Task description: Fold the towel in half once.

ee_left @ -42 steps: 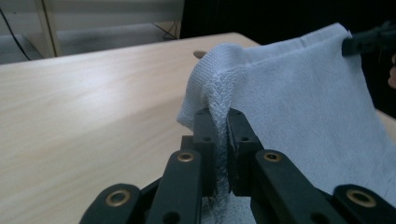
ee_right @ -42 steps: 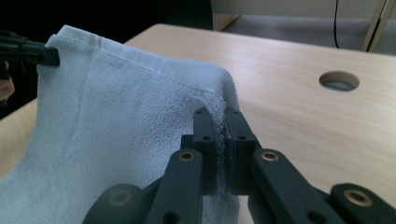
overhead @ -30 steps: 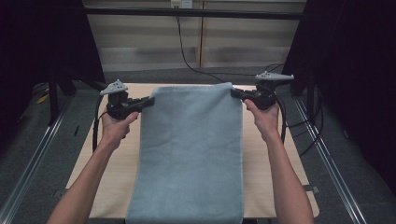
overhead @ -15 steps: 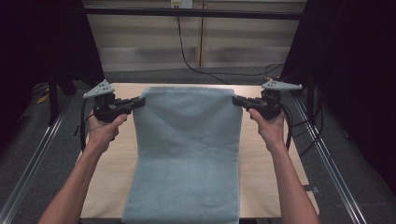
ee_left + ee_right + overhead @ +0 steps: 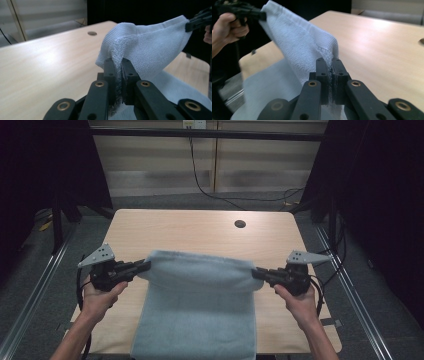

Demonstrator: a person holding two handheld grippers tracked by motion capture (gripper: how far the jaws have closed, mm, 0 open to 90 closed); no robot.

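1. The left claw (image 5: 145, 266) is clamped on one corner of the towel (image 5: 200, 305); in the left gripper view the two black jaws pinch the towel's folded edge (image 5: 117, 62) tight between them.
2. The right claw (image 5: 256, 273) grips the opposite corner the same way, cloth squeezed between its jaws in the right gripper view (image 5: 330, 62).
3. The left hand (image 5: 100, 295) wraps the grip from below, forearm coming up from the bottom edge, claw pointing inward to the right and roughly level.
4. The right hand (image 5: 295, 300) mirrors it, claw pointing inward to the left.
5. The towel's held edge hangs raised between the two claws above the middle of the desk (image 5: 200, 230); the rest lies on the desk's near half and drapes over its front edge.
6. Both hands sit at about the same height, well apart, the towel's width between them.
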